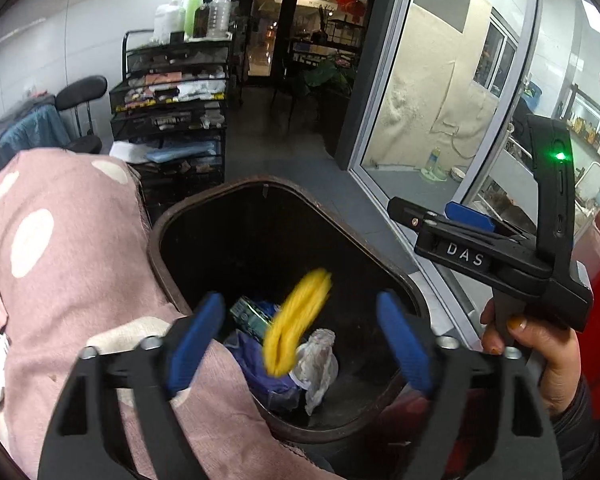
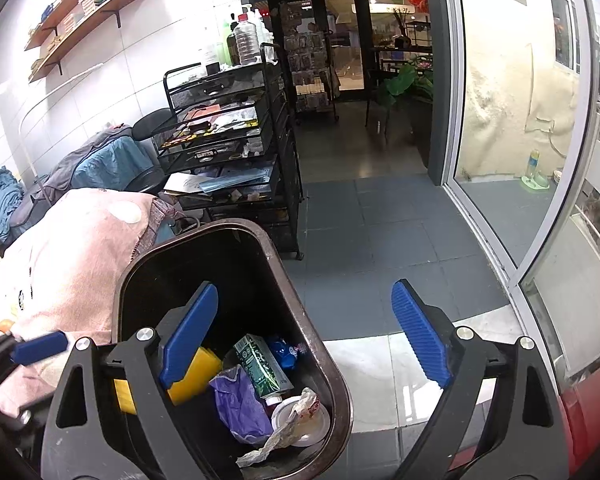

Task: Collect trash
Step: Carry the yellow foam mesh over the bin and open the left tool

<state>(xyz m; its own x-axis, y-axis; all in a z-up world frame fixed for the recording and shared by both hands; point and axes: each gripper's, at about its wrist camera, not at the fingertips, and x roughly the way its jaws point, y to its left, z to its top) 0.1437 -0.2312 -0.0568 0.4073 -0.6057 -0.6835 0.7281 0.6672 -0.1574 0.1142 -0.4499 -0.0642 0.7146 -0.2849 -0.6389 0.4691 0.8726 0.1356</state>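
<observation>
A dark brown trash bin (image 1: pixel 160 220) stands open below both grippers. My left gripper (image 1: pixel 299 298) is open over it. A yellow piece of trash (image 1: pixel 296 328) shows blurred in the air between its blue pads, touching neither. Inside the bin lie a green carton (image 2: pixel 262 364), a purple bag (image 2: pixel 240 404), a crumpled white wrapper (image 2: pixel 296 420) and the yellow piece (image 2: pixel 196 376). My right gripper (image 2: pixel 304 286) is open and empty over the bin's (image 2: pixel 332 360) right rim. In the left wrist view a hand holds the right gripper (image 1: pixel 432 210) at the right.
A pink spotted blanket (image 1: pixel 60 260) lies against the bin's left side. A black mesh cart (image 2: pixel 228 132) with bottles on top stands behind it. Grey floor tiles (image 2: pixel 380 232) run to a glass sliding door (image 2: pixel 508 120) on the right. Something red (image 2: pixel 592 412) sits at the lower right.
</observation>
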